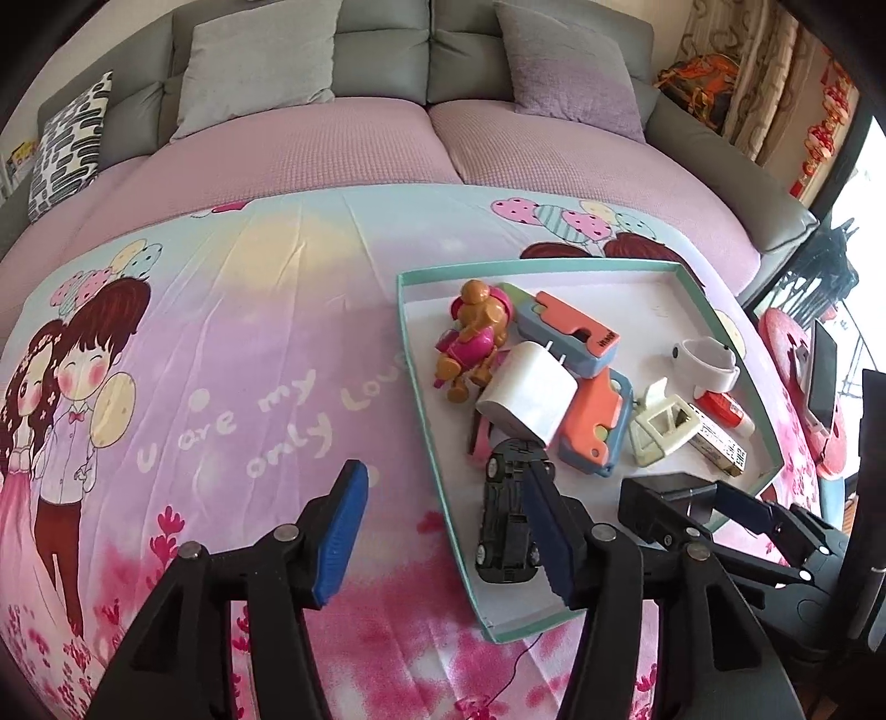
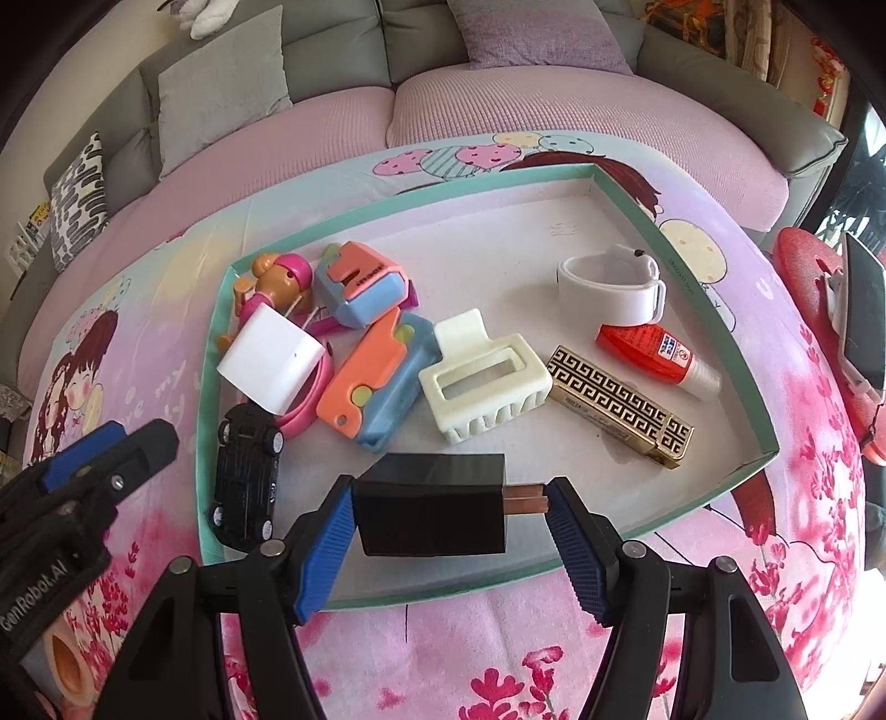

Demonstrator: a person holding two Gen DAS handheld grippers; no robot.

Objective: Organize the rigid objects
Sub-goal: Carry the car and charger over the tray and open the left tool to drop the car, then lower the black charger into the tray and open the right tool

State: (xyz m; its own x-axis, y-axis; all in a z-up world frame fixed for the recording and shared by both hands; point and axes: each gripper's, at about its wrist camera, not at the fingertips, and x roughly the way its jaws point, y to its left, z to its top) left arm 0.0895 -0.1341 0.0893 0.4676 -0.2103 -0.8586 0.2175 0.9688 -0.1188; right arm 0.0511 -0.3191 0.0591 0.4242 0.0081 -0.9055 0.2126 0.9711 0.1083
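A teal-rimmed white tray [image 1: 531,268] [image 2: 207,360] lies on the cartoon cloth. My right gripper [image 2: 451,490] is shut on a black charger [image 2: 432,504], one pad on its body and the other on its prongs, low over the tray's near edge. In the left wrist view the right gripper [image 1: 714,507] and charger [image 1: 664,487] show at the right. A black toy car [image 1: 506,526] [image 2: 246,476] rests in the tray's near-left corner. My left gripper [image 1: 443,482] [image 2: 111,443] is open, its right finger just beside the car and no pad pressing on it.
The tray also holds a white charger [image 2: 268,360], a puppy figure [image 2: 277,277], two orange-and-blue toys [image 2: 376,382], a cream hair claw [image 2: 482,376], a gold patterned case [image 2: 620,407], a red glue bottle [image 2: 648,346] and a white strap [image 2: 609,282]. A grey sofa [image 1: 382,50] stands behind.
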